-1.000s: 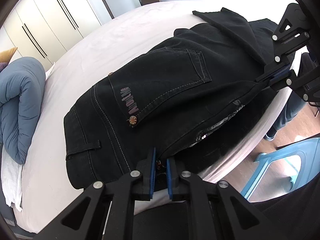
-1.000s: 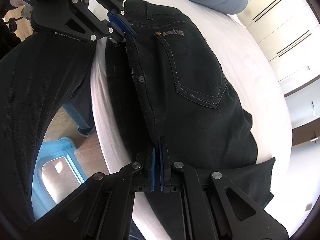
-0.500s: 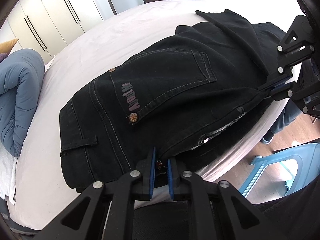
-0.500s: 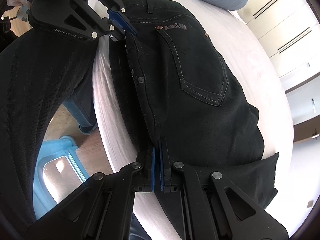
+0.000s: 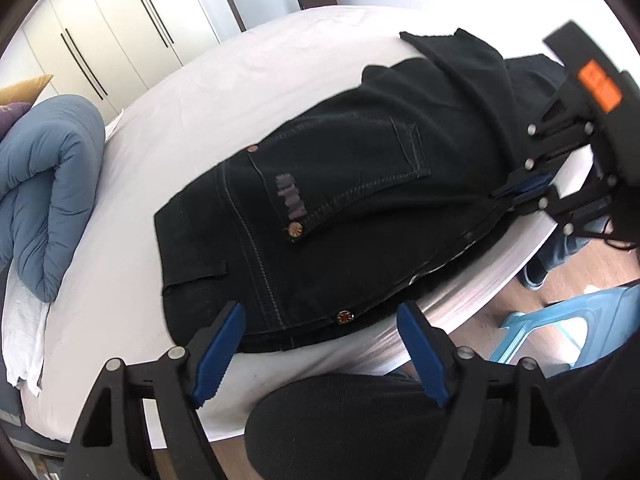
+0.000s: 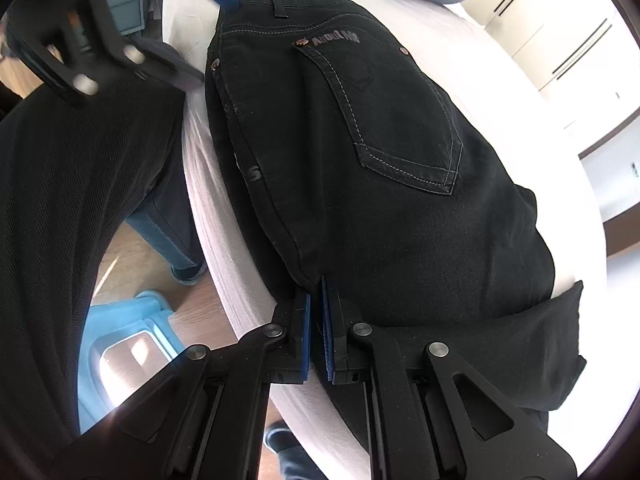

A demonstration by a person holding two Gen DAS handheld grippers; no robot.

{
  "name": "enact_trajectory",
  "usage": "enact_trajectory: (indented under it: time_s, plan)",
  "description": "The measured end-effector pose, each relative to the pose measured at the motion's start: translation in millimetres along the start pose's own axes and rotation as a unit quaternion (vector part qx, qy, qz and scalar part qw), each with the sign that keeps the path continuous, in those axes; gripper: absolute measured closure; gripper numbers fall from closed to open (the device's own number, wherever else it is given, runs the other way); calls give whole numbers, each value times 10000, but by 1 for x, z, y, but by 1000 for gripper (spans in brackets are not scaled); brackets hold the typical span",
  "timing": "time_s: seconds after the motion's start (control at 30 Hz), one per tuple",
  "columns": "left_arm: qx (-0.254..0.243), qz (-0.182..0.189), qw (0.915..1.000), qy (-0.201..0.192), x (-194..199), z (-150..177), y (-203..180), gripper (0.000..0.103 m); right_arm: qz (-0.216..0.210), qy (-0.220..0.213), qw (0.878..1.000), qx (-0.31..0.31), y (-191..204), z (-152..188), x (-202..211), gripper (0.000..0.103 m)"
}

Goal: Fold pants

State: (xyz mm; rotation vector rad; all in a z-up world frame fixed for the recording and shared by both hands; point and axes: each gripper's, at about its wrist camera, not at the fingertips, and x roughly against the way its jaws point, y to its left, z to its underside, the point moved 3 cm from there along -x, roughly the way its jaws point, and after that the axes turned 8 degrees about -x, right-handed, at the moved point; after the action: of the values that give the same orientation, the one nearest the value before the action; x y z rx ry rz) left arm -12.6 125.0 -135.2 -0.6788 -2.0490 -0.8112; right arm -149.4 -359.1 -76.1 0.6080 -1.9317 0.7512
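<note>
1. The black pants (image 5: 360, 216) lie doubled over near the bed's (image 5: 208, 92) edge, back pocket up, waistband toward the blue duvet (image 5: 44, 184).
2. My left hand-held gripper (image 5: 320, 344) has just been opening; its jaws stand spread just off the waistband corner, nothing between them.
3. My right hand-held gripper (image 6: 316, 336) is pressed nearly together, pinching the pants' near edge.
4. I judge this fold laid; releasing the right side and folding shorter remain.
</note>
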Motion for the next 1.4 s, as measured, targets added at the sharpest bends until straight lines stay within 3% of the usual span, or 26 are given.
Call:
enact_trajectory:
  time_s: [0.13, 0.27, 0.33, 0.43, 0.53, 0.73, 0.9, 1.0, 1.1, 1.13, 1.17, 1.2, 1.33, 1.37, 1.4]
  plan:
    - [515, 128, 9982, -263, 12, -26, 13, 23, 23, -30, 9999, -97, 2, -1, -3, 96]
    - [883, 397, 9939, -521, -5, -70, 13, 24, 75, -108, 9998, -121, 5, 0, -3, 96]
    - [1001, 591, 9917, -555, -20, -85, 8, 33, 84, -181, 9997, -172, 4, 2, -4, 96]
    - [1065, 987, 9891, -250, -55, -100, -7, 45, 21, -318, 9987, -390, 0, 5, -3, 96]
    - [801, 910, 9924, 228, -88, -93, -26, 44, -80, -491, 9966, -655, -4, 10, -2, 96]
    - [875, 939, 9914, 270, -80, -90, -31, 44, -103, -768, 9926, -938, -8, 24, 10, 93]
    - [873, 861, 9920, 310, -72, -103, -29, 44, -685, -780, 9856, -1338, -22, 37, 32, 87]
    - [974, 974, 9905, -15, -61, -123, -32, 44, -1091, -919, 9652, -2191, -52, 46, 56, 87]
    - [1127, 1045, 9881, -65, -74, -139, -37, 44, -1317, -1091, 9304, -3241, -106, 55, 69, 84]
    - [1206, 1094, 9866, -18, -81, -141, -40, 44, -1300, -1129, 9149, -3651, -131, 59, 70, 71]
    - [1320, 1224, 9836, 96, -92, -141, -44, 44, -1248, -1161, 9005, -3999, -153, 63, 72, 38]
    - [1362, 1316, 9817, 193, -99, -137, -48, 44, -1203, -1207, 8839, -4355, -177, 67, 74, 24]
    - [1466, 1301, 9805, 155, -105, -133, -61, 35, -1199, -1881, 7914, -5692, -276, 86, 91, 12]
    - [1506, 1322, 9796, 138, -105, -133, -62, 34, -1143, -1875, 7792, -5871, -296, 85, 91, 12]
    - [1522, 1333, 9792, 124, -107, -133, -62, 32, -992, -1821, 7768, -5945, -314, 83, 89, 12]
